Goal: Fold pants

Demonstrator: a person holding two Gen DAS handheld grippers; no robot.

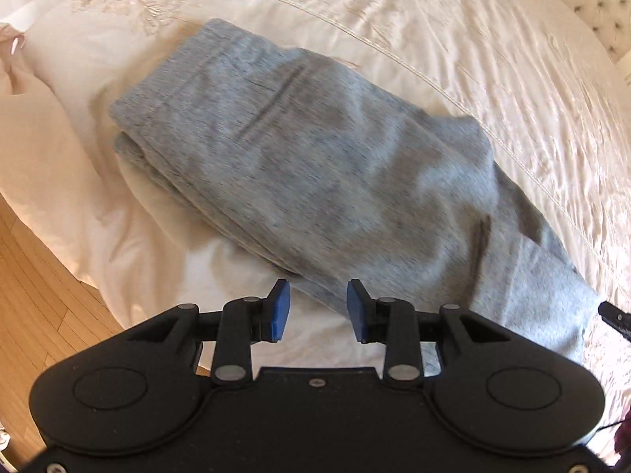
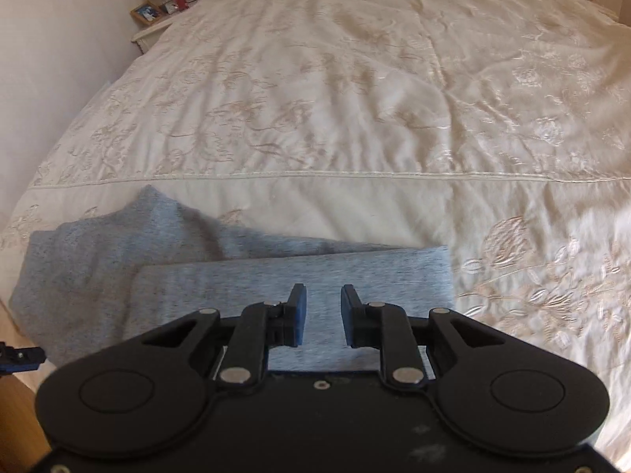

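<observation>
The pants (image 1: 315,165) lie folded on the bed (image 1: 493,59), close to its near edge, above the wood floor (image 1: 35,276). In the left wrist view the bundle runs diagonally, with stacked layers showing at its left end and a narrower section trailing toward the lower right.

The left gripper (image 1: 318,307) hangs above the near edge of the bundle, jaws apart, nothing between the blue pads (image 1: 280,311). The right gripper (image 2: 323,313) sits over the folded top layer, jaws likewise parted and empty; the fabric below appears clear of them.

Handling: the garment is a soft, grey marled knit, judged light and limp. It will drape and sag when lifted and will not hold an edge unsupported. Best purchase is likely a pinch through all layers at the two corners of one end.

The bedcover (image 2: 355,98) is cream, satin-like, embroidered with a floral pattern and crossed by a corded seam (image 2: 315,174); expect the knit to slide on it.
</observation>
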